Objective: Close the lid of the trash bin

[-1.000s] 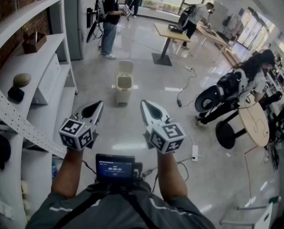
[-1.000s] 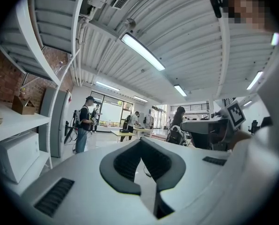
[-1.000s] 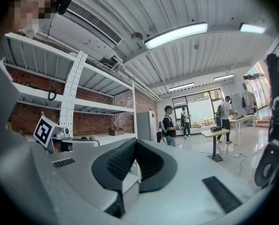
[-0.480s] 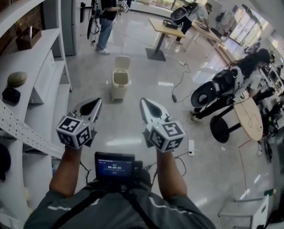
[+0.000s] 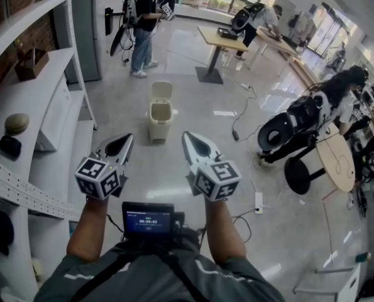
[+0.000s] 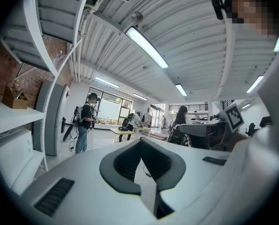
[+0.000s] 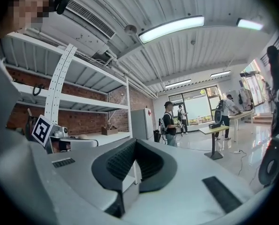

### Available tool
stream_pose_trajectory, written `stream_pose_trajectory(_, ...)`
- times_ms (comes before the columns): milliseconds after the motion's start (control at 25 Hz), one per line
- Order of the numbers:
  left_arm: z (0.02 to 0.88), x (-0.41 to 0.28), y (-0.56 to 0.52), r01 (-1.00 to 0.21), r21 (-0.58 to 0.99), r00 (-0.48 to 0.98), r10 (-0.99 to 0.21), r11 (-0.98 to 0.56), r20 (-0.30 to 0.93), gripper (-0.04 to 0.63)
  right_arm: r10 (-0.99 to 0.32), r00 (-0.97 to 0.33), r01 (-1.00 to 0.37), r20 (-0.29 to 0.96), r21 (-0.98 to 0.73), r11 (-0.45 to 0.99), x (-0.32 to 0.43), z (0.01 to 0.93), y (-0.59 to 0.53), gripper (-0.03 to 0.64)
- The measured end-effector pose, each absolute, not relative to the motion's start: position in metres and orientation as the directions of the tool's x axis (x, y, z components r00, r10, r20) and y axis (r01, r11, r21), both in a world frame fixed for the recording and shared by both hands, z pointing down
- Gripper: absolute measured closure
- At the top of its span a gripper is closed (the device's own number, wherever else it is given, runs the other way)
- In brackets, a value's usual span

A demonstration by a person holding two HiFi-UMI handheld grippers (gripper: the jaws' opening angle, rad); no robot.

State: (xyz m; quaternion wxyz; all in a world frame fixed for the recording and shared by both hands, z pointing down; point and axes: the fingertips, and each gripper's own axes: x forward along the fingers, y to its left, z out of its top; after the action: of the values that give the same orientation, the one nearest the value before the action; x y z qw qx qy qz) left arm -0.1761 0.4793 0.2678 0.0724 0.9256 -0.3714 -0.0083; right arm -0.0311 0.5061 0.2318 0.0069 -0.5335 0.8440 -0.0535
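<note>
Nothing done: the small cream plastic trash bin (image 5: 159,118) stands on the floor well ahead of me, its lid (image 5: 163,91) upright (open). Left tongs (image 5: 125,139) and right tongs (image 5: 188,137) clenched, empty.

At six o'clock in the head view, the small screen (image 5: 148,219) at the person's chest shows a timer-like row of digits, seemingly 00:00:02. Its header line is too small to read.

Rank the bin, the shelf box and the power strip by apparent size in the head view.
1. bin, lid up
2. box on the shelf
3. power strip, clearly smallest
This is apparent size only, since their distances from the camera differ.
</note>
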Motion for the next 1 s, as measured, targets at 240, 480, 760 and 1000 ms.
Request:
stream_pose_trajectory(240,0.255,-0.146,0.434,-0.716,0.118,0.695,-0.717,-0.688,0.043,0.6,-0.892,-0.452,-0.888,0.016,-0.096,0.449,0.003,0.218,0.459,0.604)
stream_pose_trajectory(480,0.249,-0.108,0.399,-0.718,0.095,0.695,-0.717,-0.69,0.046,0.6,-0.882,-0.471,-0.877,-0.003,-0.106,0.469,0.039,0.215,0.421,0.604)
stream_pose_trajectory(760,0.255,-0.07,0.365,-0.731,0.091,0.682,-0.729,-0.676,0.068,0.6,-0.87,-0.494,-0.864,-0.008,-0.109,0.492,0.077,0.219,0.383,0.604)
stream_pose_trajectory(1000,0.258,-0.045,0.348,-0.72,0.053,0.693,-0.715,-0.692,0.093,0.6,-0.858,-0.514,-0.85,-0.005,-0.134,0.509,0.09,0.23,0.353,0.604)
